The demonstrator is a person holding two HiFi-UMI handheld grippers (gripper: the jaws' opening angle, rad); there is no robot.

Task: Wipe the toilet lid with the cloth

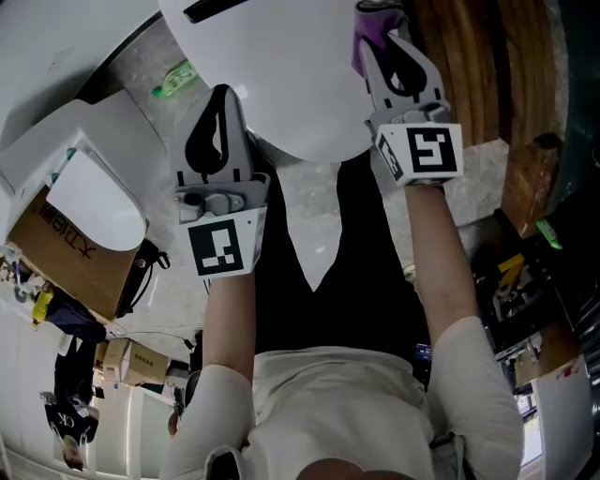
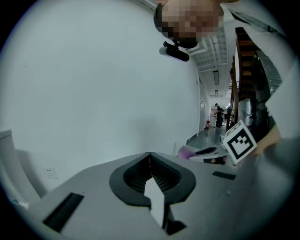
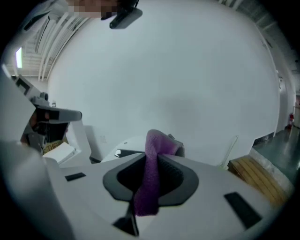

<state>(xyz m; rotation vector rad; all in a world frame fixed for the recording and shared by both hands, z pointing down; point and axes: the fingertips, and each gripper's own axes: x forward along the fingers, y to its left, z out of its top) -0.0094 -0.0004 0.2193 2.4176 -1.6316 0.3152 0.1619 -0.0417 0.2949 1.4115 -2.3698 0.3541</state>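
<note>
The white toilet lid fills the top middle of the head view. My right gripper is at its right edge, shut on a purple cloth. In the right gripper view the cloth hangs out between the jaws and down over them, and a part of the lid shows beyond. My left gripper is at the lid's left edge. Its jaws meet at the tip with nothing held. Whether either gripper touches the lid cannot be told.
A second white toilet sits on a cardboard box at the left. A green bottle lies on the floor above it. Wooden steps are at the right, with a wooden pallet nearby. A white wall lies ahead.
</note>
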